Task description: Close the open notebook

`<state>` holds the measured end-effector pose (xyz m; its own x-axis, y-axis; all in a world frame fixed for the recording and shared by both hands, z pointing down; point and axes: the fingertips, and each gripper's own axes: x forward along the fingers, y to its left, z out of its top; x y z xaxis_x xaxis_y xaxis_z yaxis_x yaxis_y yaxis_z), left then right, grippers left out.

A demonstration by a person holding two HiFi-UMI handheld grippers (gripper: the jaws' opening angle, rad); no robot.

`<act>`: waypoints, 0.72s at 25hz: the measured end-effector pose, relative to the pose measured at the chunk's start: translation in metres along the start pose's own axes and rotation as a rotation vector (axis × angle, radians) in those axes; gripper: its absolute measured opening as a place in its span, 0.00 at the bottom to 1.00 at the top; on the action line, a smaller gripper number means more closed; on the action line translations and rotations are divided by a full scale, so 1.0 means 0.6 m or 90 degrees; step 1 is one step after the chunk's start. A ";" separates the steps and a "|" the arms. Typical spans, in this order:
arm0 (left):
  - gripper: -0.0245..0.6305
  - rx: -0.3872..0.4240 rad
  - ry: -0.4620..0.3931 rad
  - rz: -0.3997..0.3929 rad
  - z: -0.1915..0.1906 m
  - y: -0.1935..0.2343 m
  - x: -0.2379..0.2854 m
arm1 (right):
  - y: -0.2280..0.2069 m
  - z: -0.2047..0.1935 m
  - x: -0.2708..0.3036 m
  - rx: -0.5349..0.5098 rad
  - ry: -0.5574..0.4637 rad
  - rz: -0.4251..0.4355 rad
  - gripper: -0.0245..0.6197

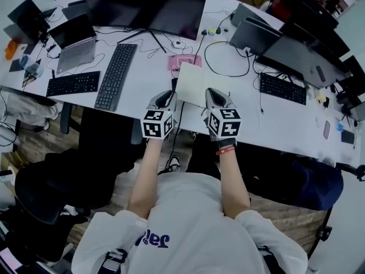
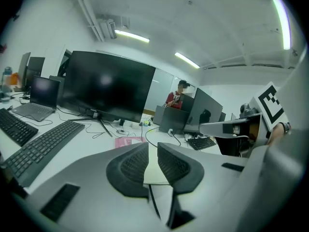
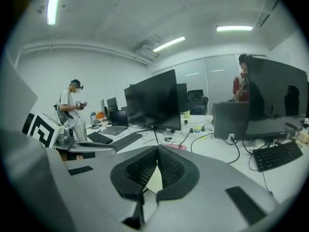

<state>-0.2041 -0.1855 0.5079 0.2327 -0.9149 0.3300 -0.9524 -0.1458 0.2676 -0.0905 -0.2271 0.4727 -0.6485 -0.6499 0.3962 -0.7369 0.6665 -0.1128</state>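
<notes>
- Location: the cream-paged open notebook (image 1: 199, 83) lies flat on the white table (image 1: 148, 93), near the front edge and just beyond both tools. Neither tool touches it.
- Left tongs (image 1: 167, 97): a narrow slit apart, with nothing gripped (the cream page shows through the gap). Right tongs (image 1: 219, 96): tips together, empty.
- Risk one: at these openings neither pair is likely to take a cover edge. A closed tip would probably shove the notebook along the smooth table rather than lift a leaf.
- Risk two: catching a few loose pages instead of the cover could crease them or leave the book half shut.
- Surroundings: a flat pink object (image 1: 183, 61) sits just behind the notebook, and a looped black cable (image 1: 228, 55) lies behind it to the right. A hard push could drive the notebook into either.
- A long black keyboard (image 1: 117, 76) lies well apart to the left, and a wide black monitor (image 1: 154, 4) stands at the rear. Neither obstructs.
</notes>
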 end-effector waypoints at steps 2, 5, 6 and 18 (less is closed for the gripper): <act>0.14 -0.016 0.008 0.011 -0.015 0.010 0.015 | -0.009 -0.008 0.013 -0.002 0.009 0.012 0.04; 0.18 -0.040 0.024 0.018 -0.044 0.019 0.041 | -0.031 -0.021 0.027 -0.005 0.024 0.019 0.04; 0.20 -0.047 0.031 0.020 -0.054 0.023 0.049 | -0.038 -0.023 0.034 -0.002 0.027 0.020 0.04; 0.34 -0.110 0.088 0.027 -0.138 0.044 0.122 | -0.080 -0.067 0.099 0.027 0.064 0.051 0.04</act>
<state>-0.1961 -0.2253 0.6142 0.2290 -0.8564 0.4627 -0.9171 -0.0304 0.3976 -0.0862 -0.2831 0.5380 -0.6850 -0.5542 0.4729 -0.6924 0.6972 -0.1857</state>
